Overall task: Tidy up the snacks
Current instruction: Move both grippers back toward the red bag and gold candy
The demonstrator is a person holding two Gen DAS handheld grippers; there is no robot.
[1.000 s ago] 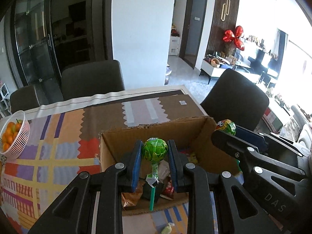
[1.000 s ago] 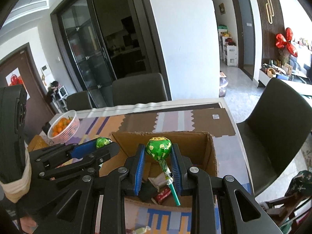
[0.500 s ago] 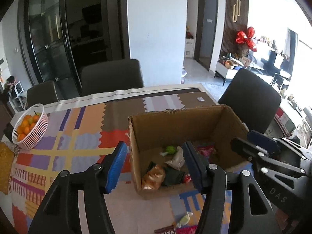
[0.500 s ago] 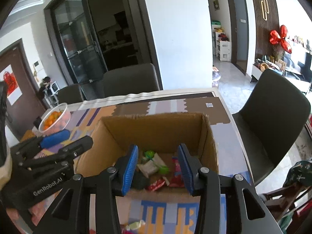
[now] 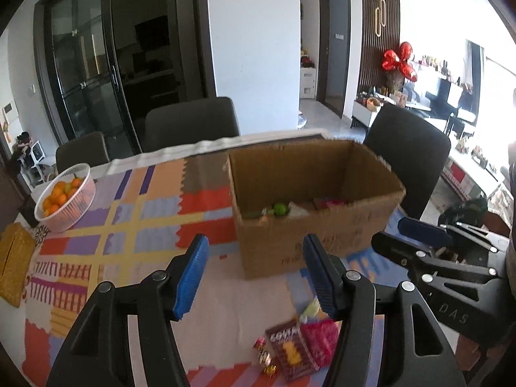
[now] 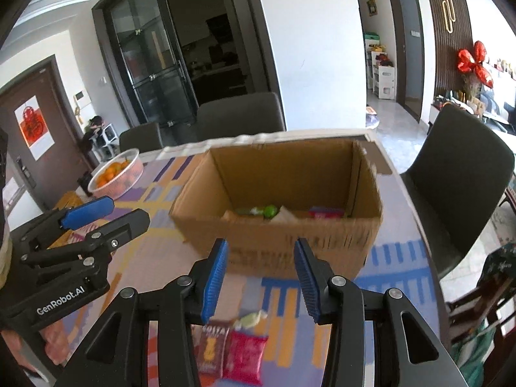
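Both tongs, left gripper [image 5: 254, 251] and right gripper [image 6: 259, 258], now stand apart and empty, pulled back from the cardboard box [image 5: 309, 225]. The green lollipops [image 6: 269, 211] they clamped a second ago lie inside it (ahead of both), while loose snack packets [image 6: 245, 356] lie below the jaws.

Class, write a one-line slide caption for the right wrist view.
Open right gripper hangs empty before the snack box, with loose packets on the mat below.
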